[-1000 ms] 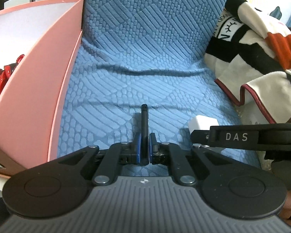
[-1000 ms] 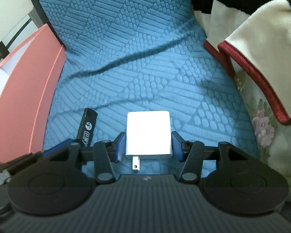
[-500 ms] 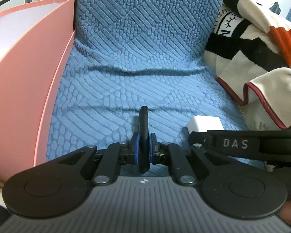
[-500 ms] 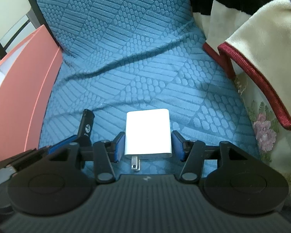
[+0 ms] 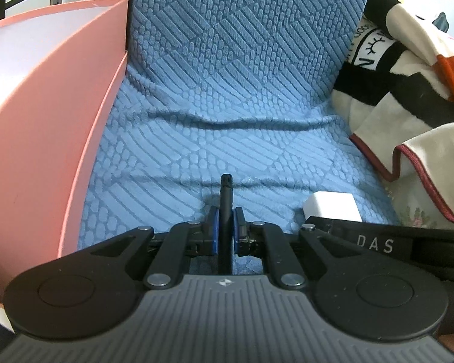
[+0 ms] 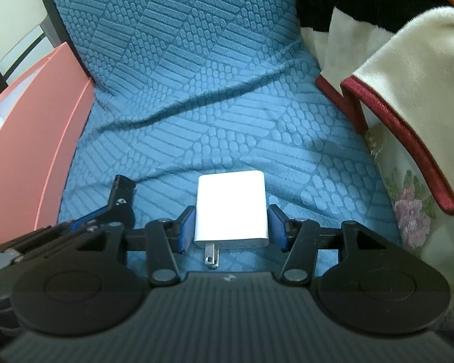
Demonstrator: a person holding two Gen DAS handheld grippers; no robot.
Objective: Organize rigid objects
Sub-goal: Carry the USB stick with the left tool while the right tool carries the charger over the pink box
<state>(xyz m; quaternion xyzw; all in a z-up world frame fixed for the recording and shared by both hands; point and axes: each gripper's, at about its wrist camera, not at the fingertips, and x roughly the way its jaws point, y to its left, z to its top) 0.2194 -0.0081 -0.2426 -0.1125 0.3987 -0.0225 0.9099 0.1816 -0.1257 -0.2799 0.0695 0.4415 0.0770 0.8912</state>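
A thin black stick (image 5: 227, 199) points forward over the blue textured seat cover (image 5: 227, 106), and my left gripper (image 5: 226, 227) is shut on it. From the right wrist its flat side (image 6: 122, 190) shows at the left, tilted up. A white plug-in charger (image 6: 230, 205) sits between the blue pads of my right gripper (image 6: 231, 227), which are closed against its sides; one metal prong (image 6: 210, 257) points back at the camera. In the left wrist view the charger (image 5: 333, 204) peeks out above the right gripper's arm. A pink box (image 5: 45, 121) stands at the left.
The pink box wall (image 6: 30, 139) borders the seat on the left. A cream, black and red blanket (image 5: 408, 90) is piled on the right, with floral fabric (image 6: 414, 211) under it. The seat back rises behind. A chair frame (image 6: 15, 30) shows at far left.
The left gripper, still holding the black stick, has shifted a little, and the red thing inside the pink box has left its view. The right gripper and charger stay as they were.
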